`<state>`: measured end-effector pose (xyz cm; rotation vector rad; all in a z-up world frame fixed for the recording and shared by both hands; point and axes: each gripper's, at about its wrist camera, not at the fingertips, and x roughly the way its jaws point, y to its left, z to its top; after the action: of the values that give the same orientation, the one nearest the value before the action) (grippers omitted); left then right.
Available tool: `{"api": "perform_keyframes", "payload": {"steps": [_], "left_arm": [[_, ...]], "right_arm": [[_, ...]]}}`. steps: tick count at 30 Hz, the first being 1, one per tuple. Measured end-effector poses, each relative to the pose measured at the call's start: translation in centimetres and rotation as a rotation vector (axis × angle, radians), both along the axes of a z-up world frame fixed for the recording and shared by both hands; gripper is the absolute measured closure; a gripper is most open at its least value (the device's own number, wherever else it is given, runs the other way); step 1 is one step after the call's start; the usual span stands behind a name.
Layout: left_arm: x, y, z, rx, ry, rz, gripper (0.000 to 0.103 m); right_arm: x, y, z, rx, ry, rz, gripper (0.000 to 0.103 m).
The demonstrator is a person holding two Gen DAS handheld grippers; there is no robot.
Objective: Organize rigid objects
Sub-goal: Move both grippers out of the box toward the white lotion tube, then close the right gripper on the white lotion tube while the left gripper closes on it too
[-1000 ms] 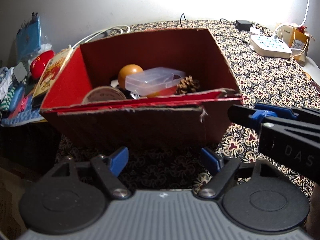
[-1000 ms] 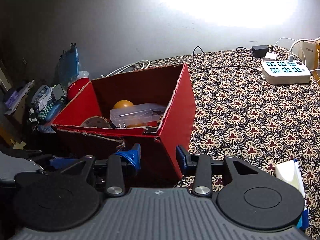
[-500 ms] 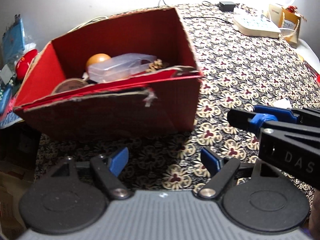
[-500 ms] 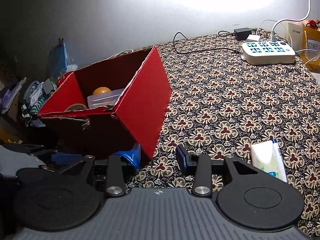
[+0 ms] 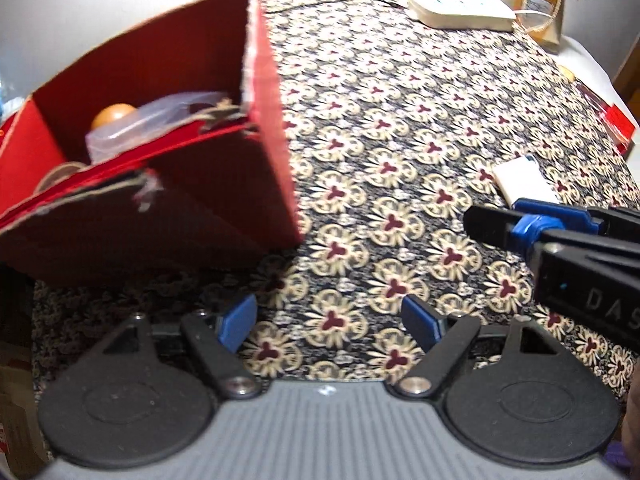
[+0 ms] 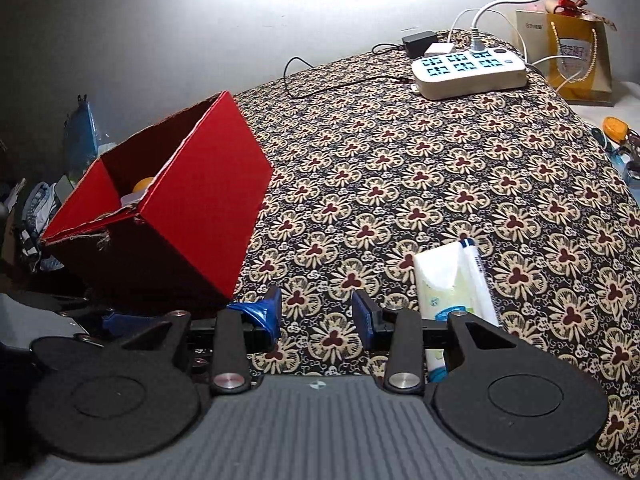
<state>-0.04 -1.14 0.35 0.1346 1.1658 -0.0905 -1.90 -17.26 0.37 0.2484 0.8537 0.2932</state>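
A red cardboard box (image 5: 224, 184) stands on the patterned cloth at the left of the left wrist view. It holds an orange ball (image 5: 112, 116), a clear plastic case (image 5: 160, 120) and other items half hidden by its torn front wall. My left gripper (image 5: 330, 320) is open and empty over the cloth, right of the box's near corner. The right gripper (image 5: 492, 222) reaches in from the right. In the right wrist view the box (image 6: 200, 208) is at the left. My right gripper (image 6: 316, 314) is open and empty, and a white tissue pack (image 6: 452, 280) lies just right of it.
A white power strip (image 6: 468, 72) with cables and a yellow gift bag (image 6: 572, 60) sit at the far right of the patterned cloth (image 6: 400, 160). Clutter is piled left of the box (image 6: 40, 208). A small orange item (image 6: 616, 128) lies beyond the cloth's right edge.
Both views have swung right, so the box has slid to the left in each. The tissue pack is now close beside the right gripper. Both grippers stayed open.
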Motion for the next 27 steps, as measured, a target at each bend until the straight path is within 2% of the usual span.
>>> {"api": "perform_keyframes", "payload": {"steps": [6, 14, 23, 27], "left_arm": [[0.3, -2.0, -0.6, -0.023, 0.013, -0.053, 0.020], [0.7, -4.2, -1.2, -0.063, 0.022, -0.126, 0.020], [0.7, -6.0, -1.5, -0.097, 0.018, -0.207, 0.020], [0.6, -6.2, -1.5, -0.108, 0.011, -0.224, 0.020]], "right_arm": [[0.0, -2.8, -0.2, 0.022, 0.006, -0.078, 0.081], [0.3, -5.2, -1.4, -0.009, 0.041, -0.161, 0.081], [0.7, -5.9, -2.7, -0.022, 0.084, -0.164, 0.080], [1.0, -6.0, -2.9, 0.009, 0.103, -0.159, 0.080]]}}
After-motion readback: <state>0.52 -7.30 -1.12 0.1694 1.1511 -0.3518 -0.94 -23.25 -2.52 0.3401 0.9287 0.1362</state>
